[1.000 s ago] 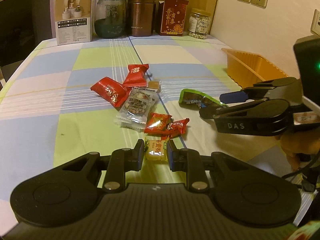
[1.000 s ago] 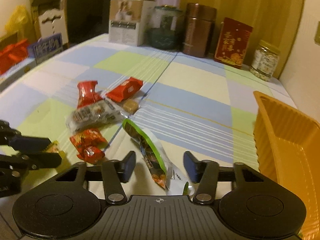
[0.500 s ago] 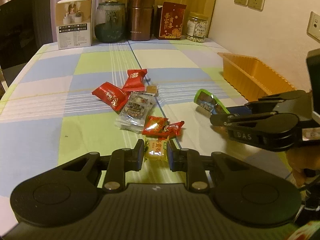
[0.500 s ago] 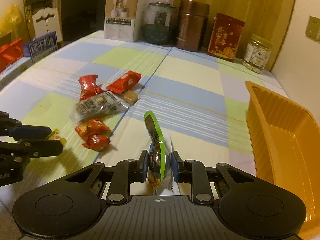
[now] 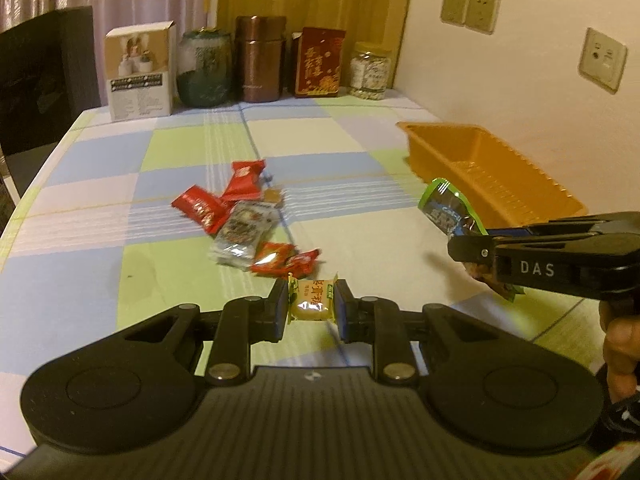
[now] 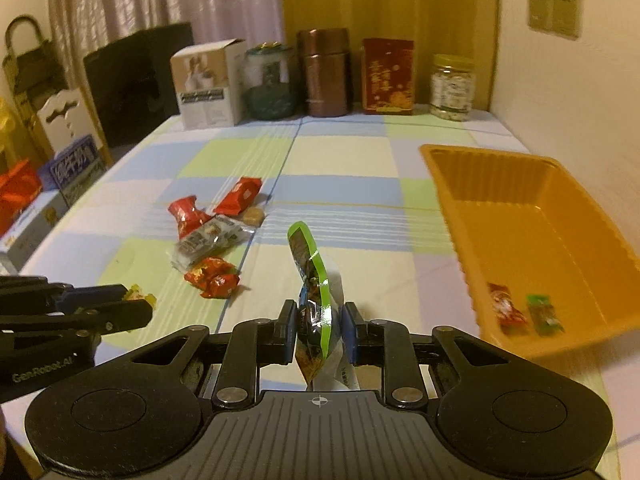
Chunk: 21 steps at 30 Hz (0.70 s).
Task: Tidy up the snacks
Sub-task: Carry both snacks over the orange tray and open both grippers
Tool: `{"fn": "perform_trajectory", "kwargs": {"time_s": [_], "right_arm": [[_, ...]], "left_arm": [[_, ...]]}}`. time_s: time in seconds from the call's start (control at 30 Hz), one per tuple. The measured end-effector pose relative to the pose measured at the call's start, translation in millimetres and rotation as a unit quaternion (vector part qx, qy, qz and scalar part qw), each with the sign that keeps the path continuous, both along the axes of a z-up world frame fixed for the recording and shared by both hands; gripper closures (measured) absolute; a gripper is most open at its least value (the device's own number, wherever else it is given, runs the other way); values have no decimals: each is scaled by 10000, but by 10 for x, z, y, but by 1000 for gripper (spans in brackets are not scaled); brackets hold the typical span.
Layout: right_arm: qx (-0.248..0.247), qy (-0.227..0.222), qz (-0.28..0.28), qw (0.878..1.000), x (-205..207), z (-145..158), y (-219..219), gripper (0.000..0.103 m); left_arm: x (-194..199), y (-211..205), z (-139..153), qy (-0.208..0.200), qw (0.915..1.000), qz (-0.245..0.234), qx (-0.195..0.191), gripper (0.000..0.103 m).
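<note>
My left gripper (image 5: 311,305) is shut on a small yellow candy (image 5: 311,303), held above the checked tablecloth. My right gripper (image 6: 319,325) is shut on a green-edged snack packet (image 6: 314,300) that stands on edge between the pads; in the left wrist view the packet (image 5: 446,208) pokes out past that gripper (image 5: 466,240). An orange tray (image 6: 452,200) lies at the right with two small wrapped snacks (image 6: 506,310) inside. A pile of red and clear wrapped snacks (image 5: 244,228) lies mid-table, left of both grippers.
Along the table's far edge stand a white box (image 5: 140,74), a dark glass jar (image 5: 204,68), a brown canister (image 5: 260,64), a red box (image 5: 320,62) and a clear jar (image 5: 370,70). A dark chair (image 5: 44,80) sits far left. The wall runs close behind the tray.
My right gripper closed on the green-edged packet and lifted it on edge. Both grippers rose and pulled back from the pile, the left one still carrying the yellow candy.
</note>
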State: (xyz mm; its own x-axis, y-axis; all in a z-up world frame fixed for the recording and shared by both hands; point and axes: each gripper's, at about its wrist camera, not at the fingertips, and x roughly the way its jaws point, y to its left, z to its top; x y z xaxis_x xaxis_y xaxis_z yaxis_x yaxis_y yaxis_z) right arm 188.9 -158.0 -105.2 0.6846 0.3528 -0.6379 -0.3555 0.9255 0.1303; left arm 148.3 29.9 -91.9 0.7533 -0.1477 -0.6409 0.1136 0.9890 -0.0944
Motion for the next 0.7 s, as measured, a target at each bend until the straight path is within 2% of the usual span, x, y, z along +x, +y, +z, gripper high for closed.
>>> {"fn": "perform_trajectory", "kwargs": {"time_s": [0.37,0.7], "right_arm": [[284,-209,-587,9977,-205,447,-592,79],[253,-330,-1248,9913,-19,591,-1375,79]], "left_arm": [[-38,-442,317,-176,9993,-321,-53,81],[312,-1006,463,-247,9963,-790,-221,82]]}}
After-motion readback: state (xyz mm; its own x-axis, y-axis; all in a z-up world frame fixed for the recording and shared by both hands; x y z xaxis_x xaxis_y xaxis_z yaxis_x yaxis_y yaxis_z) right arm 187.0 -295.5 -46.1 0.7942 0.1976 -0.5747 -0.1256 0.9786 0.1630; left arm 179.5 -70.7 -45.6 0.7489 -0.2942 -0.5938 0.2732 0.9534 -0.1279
